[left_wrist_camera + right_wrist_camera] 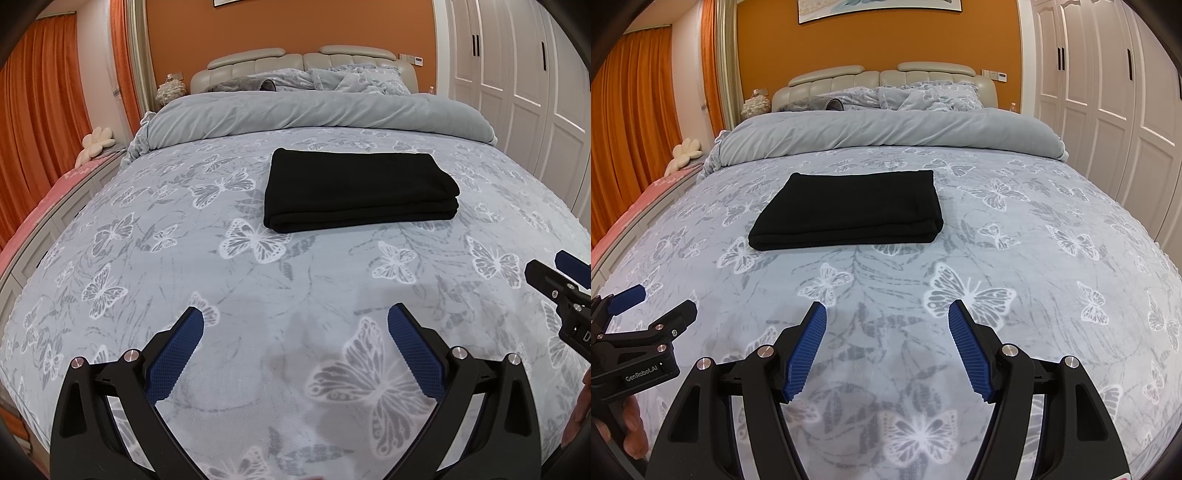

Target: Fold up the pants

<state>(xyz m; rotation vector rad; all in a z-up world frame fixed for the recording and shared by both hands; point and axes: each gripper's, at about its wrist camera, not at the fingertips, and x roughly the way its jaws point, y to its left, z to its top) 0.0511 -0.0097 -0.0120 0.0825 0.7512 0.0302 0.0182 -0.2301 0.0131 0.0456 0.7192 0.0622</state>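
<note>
The black pants point(360, 190) lie folded into a flat rectangle in the middle of the bed; they also show in the right wrist view point(849, 208). My left gripper point(295, 317) is open and empty, low over the blanket, well short of the pants. My right gripper point(887, 310) is open and empty too, also near the foot of the bed. Each gripper shows at the edge of the other's view: the right gripper point(546, 264) and the left gripper point(663, 297).
The bed is covered by a grey butterfly blanket point(258, 295). A rolled grey duvet point(317, 110) and pillows lie beyond the pants by the headboard. White wardrobe doors point(517, 81) stand on the right, orange curtains point(44, 110) on the left.
</note>
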